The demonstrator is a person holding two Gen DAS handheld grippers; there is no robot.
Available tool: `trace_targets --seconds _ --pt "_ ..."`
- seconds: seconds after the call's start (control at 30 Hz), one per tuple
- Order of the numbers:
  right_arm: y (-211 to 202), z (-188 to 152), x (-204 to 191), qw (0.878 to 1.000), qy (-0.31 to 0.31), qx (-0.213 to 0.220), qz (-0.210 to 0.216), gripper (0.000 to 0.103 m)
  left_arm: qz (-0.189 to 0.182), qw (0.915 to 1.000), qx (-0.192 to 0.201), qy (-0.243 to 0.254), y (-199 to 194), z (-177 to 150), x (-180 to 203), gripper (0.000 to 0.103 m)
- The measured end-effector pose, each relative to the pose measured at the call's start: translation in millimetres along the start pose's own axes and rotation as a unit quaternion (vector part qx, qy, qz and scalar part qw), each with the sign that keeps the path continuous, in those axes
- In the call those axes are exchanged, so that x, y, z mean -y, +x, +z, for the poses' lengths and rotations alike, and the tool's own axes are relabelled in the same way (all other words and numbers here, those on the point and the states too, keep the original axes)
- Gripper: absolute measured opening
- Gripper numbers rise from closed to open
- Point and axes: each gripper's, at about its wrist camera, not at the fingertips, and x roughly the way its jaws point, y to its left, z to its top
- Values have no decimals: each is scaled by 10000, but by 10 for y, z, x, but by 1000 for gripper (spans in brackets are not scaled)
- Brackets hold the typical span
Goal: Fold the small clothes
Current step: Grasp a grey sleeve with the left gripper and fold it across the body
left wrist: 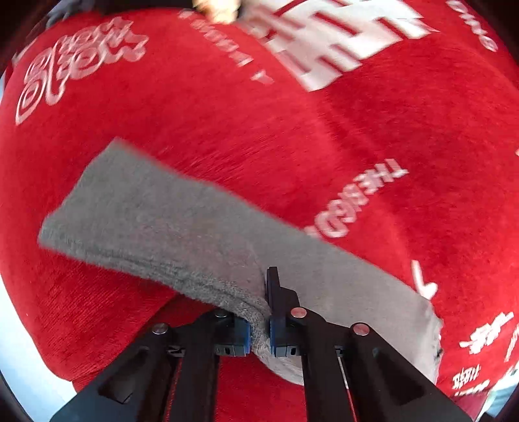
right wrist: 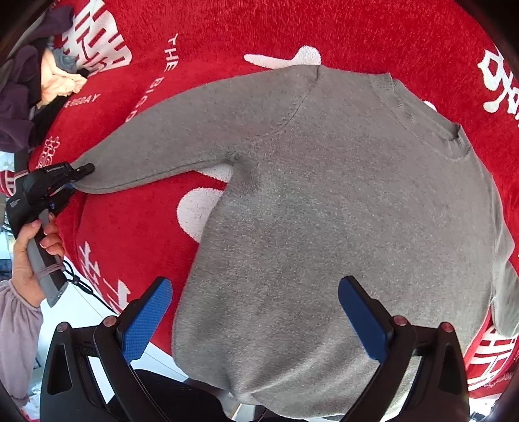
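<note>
A small grey knit sweater (right wrist: 324, 207) lies flat on a red cloth, neck at the upper right, one sleeve (right wrist: 181, 136) stretched out to the left. My left gripper (left wrist: 259, 328) is shut on the cuff end of that sleeve (left wrist: 162, 220); the knit bunches between its blue pads. The right wrist view shows the same gripper (right wrist: 76, 173) at the sleeve's tip, held by a hand (right wrist: 29, 246). My right gripper (right wrist: 254, 311) hangs open above the sweater's hem, its blue fingers (right wrist: 146, 321) wide apart and off the fabric.
A red cloth with white lettering (right wrist: 227, 29) covers the table. A heap of other clothes (right wrist: 39, 84), purple, peach and dark, sits at the far left corner. The cloth's edge and white table (right wrist: 94, 311) show at the lower left.
</note>
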Motion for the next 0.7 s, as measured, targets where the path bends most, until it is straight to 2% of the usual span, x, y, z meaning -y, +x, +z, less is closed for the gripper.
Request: trace_targets --seconds 0.2,0.33,0.43,0.47,0.57,0.7 --pt "-68 -100 280 9993 357 78 81 102 -696 9932 184 914 -369 -139 835 8" --pt "-187 -165 645 9972 707 180 143 102 -1225 9804 225 1528 -485 -395 1641 8" --pt "-297 -215 939 9960 841 288 134 102 -1617 9674 127 1943 -441 -724 2312 8" --pt "-338 -238 1065 9953 902 338 115 102 -1748 9606 20 2162 -379 -921 2615 8" --pt "-459 -329 1507 9915 1226 420 94 102 -1990 9449 -337 2579 -191 -1432 3202 8" --pt "-563 -510 2137 9851 1654 475 24 102 -1965 9201 -777 3297 173 -2235 3816 8"
